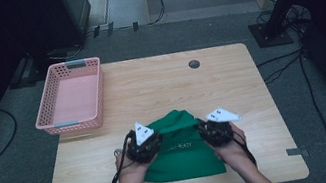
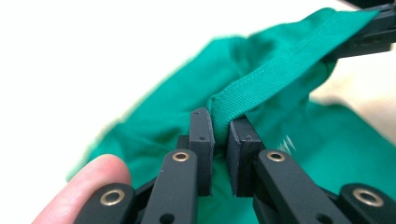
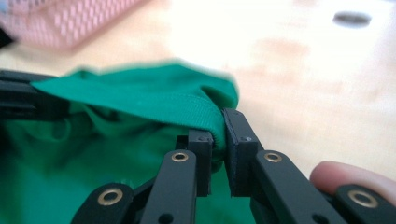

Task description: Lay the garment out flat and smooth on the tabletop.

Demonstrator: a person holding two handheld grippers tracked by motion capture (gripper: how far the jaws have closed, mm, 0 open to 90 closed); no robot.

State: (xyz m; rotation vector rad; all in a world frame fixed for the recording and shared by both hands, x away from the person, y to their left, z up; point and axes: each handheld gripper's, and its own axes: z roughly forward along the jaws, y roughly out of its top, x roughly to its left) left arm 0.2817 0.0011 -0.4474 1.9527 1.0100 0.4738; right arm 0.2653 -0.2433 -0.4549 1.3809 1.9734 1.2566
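Observation:
A green cloth bag [image 1: 182,153] with pale lettering lies at the front middle of the wooden table [image 1: 160,87]. Its upper edge carries a green woven strap [image 2: 275,72], pulled taut between my two grippers. My left gripper [image 1: 144,145] is shut on the strap's left end, the webbing pinched between its pads [image 2: 219,123]. My right gripper [image 1: 217,130] is shut on the strap's other end [image 3: 219,133]. In the left gripper view the right gripper's black jaws [image 2: 369,35] show at the top right, clamping the same strap [image 3: 140,100].
A pink plastic basket [image 1: 77,119] with nothing in it stands at the table's left edge. A dark round cable hole [image 1: 194,63] sits near the far edge. Cables run over the grey floor on both sides of the table.

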